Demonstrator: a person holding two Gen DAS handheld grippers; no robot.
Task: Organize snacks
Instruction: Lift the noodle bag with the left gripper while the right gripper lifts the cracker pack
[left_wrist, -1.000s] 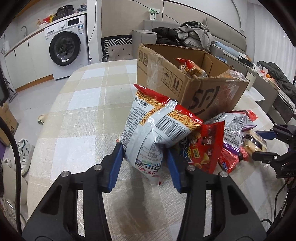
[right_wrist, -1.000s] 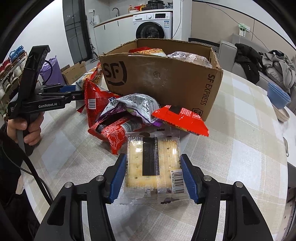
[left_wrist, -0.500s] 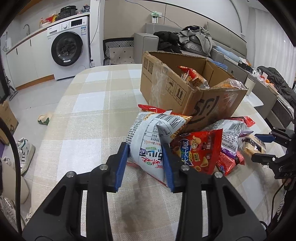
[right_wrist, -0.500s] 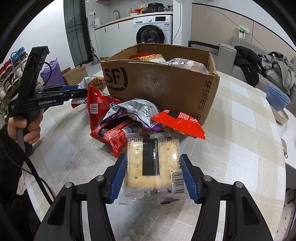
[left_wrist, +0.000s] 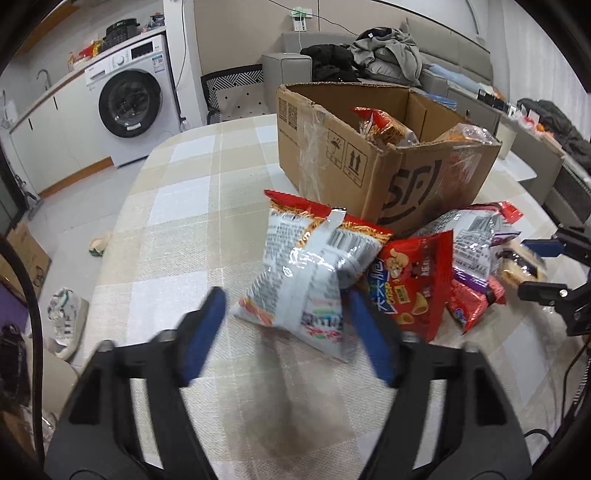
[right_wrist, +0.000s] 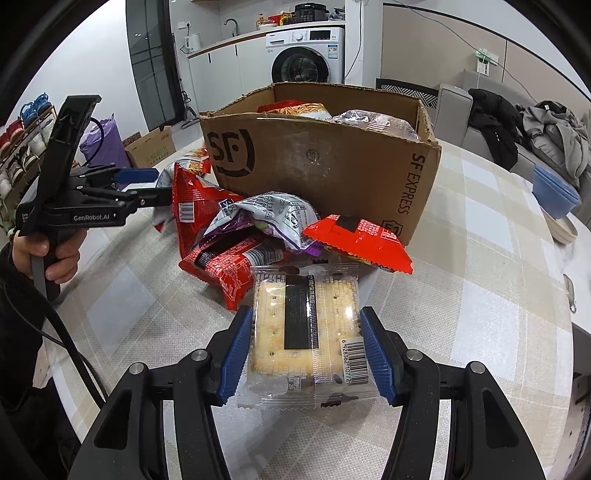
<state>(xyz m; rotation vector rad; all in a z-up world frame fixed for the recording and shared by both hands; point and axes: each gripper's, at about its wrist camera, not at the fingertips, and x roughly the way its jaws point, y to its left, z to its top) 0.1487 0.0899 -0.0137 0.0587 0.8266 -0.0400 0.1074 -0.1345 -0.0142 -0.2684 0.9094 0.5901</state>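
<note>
While the left gripper (left_wrist: 286, 328) is smeared by motion blur in its own view, its blue pads plainly stand wide, jaws just having been opening, and the silver noodle-snack bag (left_wrist: 306, 273) sits between them with a gap on either side, leaning on the red chip bag (left_wrist: 415, 280) beside it; whether its bottom edge rests fully on the checked tablecloth (left_wrist: 184, 221) is hard to tell. From the right wrist view that same bag is almost wholly hidden behind the red chip bag, and the left gripper (right_wrist: 147, 184) shows only side-on, so its opening cannot be judged there; the person's hand (right_wrist: 44, 254) on its handle is seen in that view alone. The right gripper (right_wrist: 306, 347) is clamped on the clear cracker packet (right_wrist: 304, 328), both blue pads pressing its long sides, the packet held just above the cloth in front of the snack heap. In the left wrist view that packet is a small blur at the right edge between the right gripper's fingers (left_wrist: 543, 247). The cardboard box (right_wrist: 332, 170) stands behind the heap, touching it; the left wrist view looks down into it and shows a noodle bag, while the right wrist view shows only the tops of its contents over the front wall. Print on every bag is too small to read
</note>
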